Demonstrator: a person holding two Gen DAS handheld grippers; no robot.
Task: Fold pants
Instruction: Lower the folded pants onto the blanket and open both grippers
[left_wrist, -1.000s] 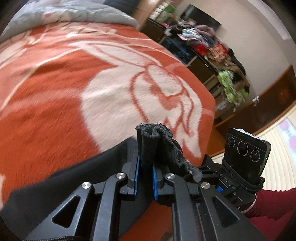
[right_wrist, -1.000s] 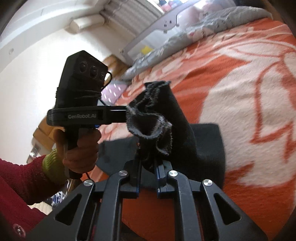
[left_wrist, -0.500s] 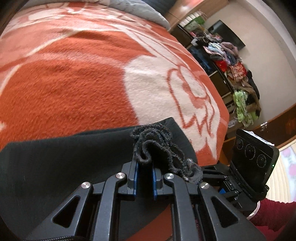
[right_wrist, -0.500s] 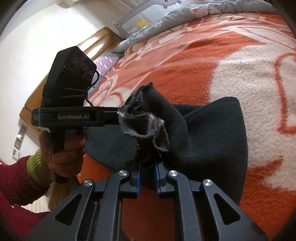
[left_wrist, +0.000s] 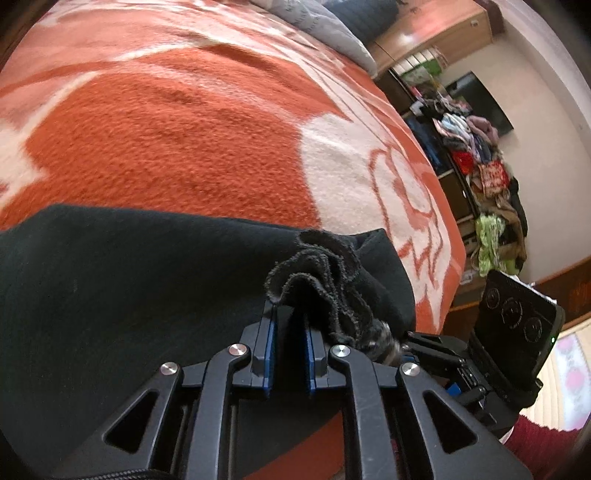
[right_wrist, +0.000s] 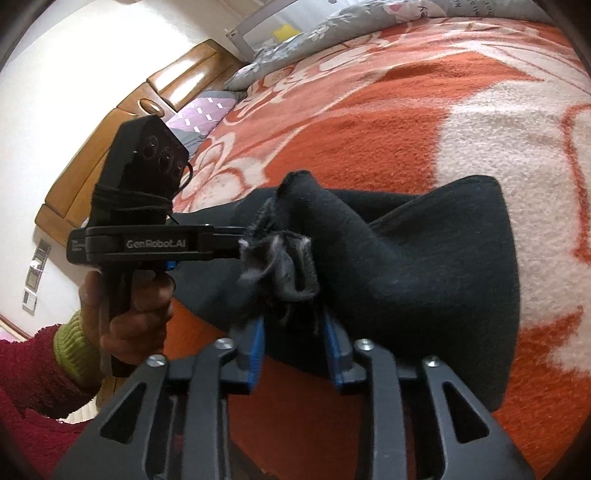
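Left gripper (left_wrist: 289, 325) clamped narrowly on frayed hem of black knit pants (left_wrist: 110, 280), spread over orange-and-white floral blanket (left_wrist: 177, 129). Right gripper (right_wrist: 293, 332) parted wider, bunched hem loosely between its blue pads (right_wrist: 255, 345).

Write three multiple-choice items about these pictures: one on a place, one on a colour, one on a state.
1. Where do the black fabric pants lie?
A on the floor; B on the orange-and-white fleece blanket; C on a chair.
2. What colour are the pads of the left tongs?
A blue; B red; C yellow.
3. How are the left tongs?
A wide open and empty; B shut on the pants; C out of view.
Key: 1 B, the dark cloth spreads over the blanket; 2 A, blue strips line both fingers; 3 B, bunched cloth sits pinched in the narrow gap.
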